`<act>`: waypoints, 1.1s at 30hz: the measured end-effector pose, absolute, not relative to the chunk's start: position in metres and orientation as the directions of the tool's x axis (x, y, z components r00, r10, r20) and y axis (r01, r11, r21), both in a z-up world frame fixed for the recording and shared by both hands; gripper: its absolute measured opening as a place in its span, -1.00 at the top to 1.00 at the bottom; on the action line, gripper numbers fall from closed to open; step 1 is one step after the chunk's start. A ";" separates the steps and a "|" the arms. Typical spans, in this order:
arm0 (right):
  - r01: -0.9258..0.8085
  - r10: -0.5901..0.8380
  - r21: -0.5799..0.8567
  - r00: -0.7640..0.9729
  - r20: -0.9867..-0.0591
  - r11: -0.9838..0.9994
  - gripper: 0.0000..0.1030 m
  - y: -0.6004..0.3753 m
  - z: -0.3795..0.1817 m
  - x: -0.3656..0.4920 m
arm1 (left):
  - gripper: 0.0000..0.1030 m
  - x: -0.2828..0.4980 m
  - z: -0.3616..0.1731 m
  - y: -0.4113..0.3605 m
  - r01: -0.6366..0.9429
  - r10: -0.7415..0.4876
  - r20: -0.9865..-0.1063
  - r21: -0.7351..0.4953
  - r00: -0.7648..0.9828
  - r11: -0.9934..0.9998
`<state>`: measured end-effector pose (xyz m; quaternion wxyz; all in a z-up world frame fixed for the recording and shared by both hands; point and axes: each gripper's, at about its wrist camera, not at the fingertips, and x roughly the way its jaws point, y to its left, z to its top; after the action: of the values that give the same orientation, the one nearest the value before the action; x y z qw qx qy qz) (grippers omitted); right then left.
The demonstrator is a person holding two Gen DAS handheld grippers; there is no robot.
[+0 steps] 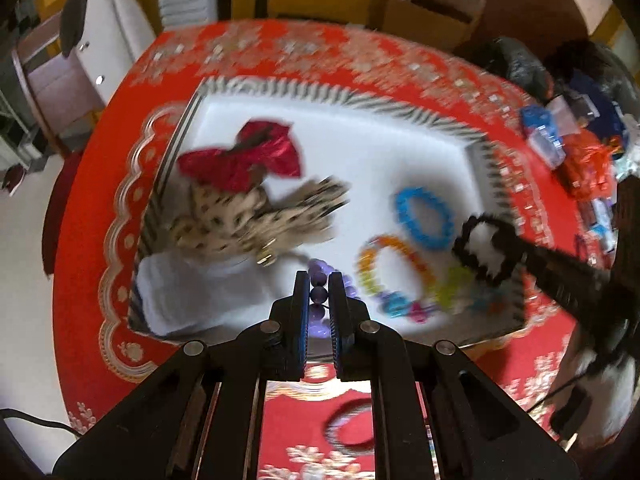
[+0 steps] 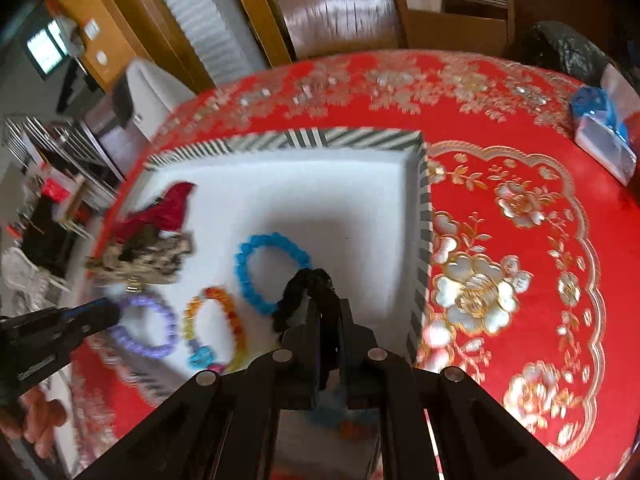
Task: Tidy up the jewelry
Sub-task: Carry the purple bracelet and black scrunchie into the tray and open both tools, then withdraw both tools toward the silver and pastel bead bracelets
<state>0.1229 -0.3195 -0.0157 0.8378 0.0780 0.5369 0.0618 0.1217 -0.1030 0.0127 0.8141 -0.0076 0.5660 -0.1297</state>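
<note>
You see even indoor light, motion blur smearing the white tray (image 1: 360,128) and red tablecloth (image 2: 500,240), and fisheye bending at edges.

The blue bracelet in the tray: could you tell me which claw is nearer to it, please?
Right. The right claw, holding a black bracelet, is beside the blue bracelet; the left claw grips the purple bracelet farther away.

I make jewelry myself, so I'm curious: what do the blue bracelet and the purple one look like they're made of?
The blue bracelet looks like glossy, slightly translucent plastic or glass beads: bright even colour, knobbly outline. The purple bracelet, pinched by the left gripper, shows smooth round opaque beads, probably plastic or stone. Blur leaves both open.
</note>
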 end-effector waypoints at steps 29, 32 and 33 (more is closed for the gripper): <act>-0.084 0.298 0.302 0.540 -0.787 0.950 0.48 -0.304 0.055 0.004 | -0.13 0.057 0.032 -0.085 0.198 -0.143 -0.892 -0.062 0.429 0.978; -0.096 0.297 0.294 0.547 -0.783 0.951 0.48 -0.305 0.059 -0.017 | -0.13 0.041 0.038 -0.084 0.201 -0.141 -0.884 -0.055 0.445 0.978; -0.097 0.293 0.288 0.550 -0.782 0.953 0.48 -0.307 0.060 -0.023 | -0.13 0.036 0.040 -0.084 0.202 -0.137 -0.880 -0.049 0.454 0.978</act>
<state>-0.0232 -0.3065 0.0598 0.8739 0.1059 0.4610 0.1117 0.0359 -0.0841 0.0401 0.8520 0.0315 0.5130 -0.0996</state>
